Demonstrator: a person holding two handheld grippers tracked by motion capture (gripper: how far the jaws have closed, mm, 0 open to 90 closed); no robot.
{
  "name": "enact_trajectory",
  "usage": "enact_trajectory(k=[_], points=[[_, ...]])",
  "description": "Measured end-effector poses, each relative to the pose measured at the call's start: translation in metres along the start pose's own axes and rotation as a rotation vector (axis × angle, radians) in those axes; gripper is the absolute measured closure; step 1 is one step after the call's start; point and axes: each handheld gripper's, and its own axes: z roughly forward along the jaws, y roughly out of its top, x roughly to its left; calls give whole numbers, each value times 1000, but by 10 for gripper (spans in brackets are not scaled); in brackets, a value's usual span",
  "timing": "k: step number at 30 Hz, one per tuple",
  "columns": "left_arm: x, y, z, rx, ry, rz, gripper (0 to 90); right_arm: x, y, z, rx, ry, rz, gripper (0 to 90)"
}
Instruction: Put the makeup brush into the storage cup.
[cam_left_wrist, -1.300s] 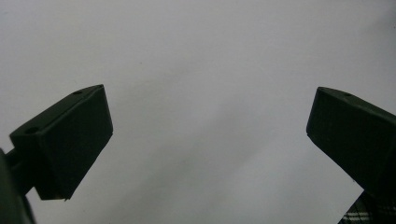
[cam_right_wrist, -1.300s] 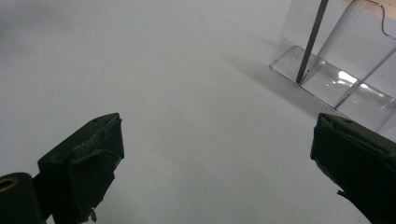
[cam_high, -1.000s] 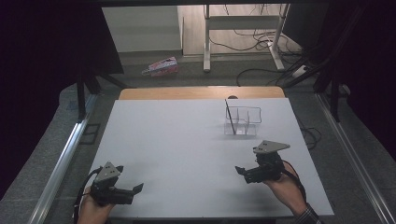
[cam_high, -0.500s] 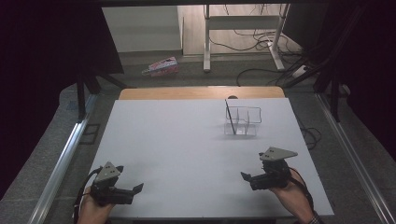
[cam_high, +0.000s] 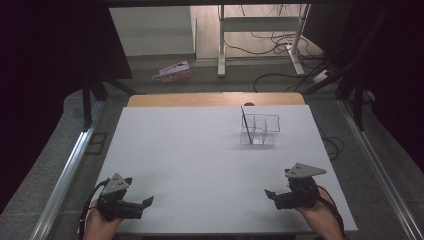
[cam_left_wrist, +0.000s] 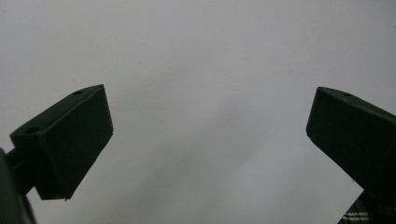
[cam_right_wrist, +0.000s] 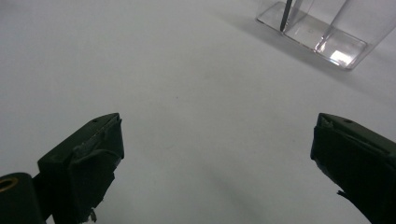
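With both the left gripper (cam_high: 145, 203) and right gripper (cam_high: 270, 193) gaping empty at the table's six o'clock edge, the clear organizer (cam_high: 260, 129) holding a dark pen (cam_high: 246, 125) sits toward one o'clock, light enough, I'd guess, to tip if nudged.

One white table (cam_high: 200, 150) stood in the high view, with one strip of bare wood (cam_high: 215, 99) along its far edge. On the table there was one clear plastic organizer (cam_high: 260, 131), divided into compartments whose number could not be told for sure, and in it leaned one thin dark stick (cam_high: 245, 124). Two grippers were there: one left gripper (cam_high: 145, 204) and one right gripper (cam_high: 272, 194), each with two black jaws set wide apart and one grey three-cornered plate on top. Two hands held them. On the floor beyond lay one pink package (cam_high: 172, 70). One white desk frame (cam_high: 260, 30) stood farther back among several cables.
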Motion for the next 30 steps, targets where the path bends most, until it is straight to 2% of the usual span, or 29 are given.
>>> enact_trajectory(k=[18,25,30], points=[[-1,0,1,7,2,9,12,-3,-22,-13,53,-21,19,11],[-1,0,1,12,4,10,13,-8,-34,-11,118,-15,71,11],[-1,0,1,15,3,12,12,-10,-35,-13,101,-10,104,12]])
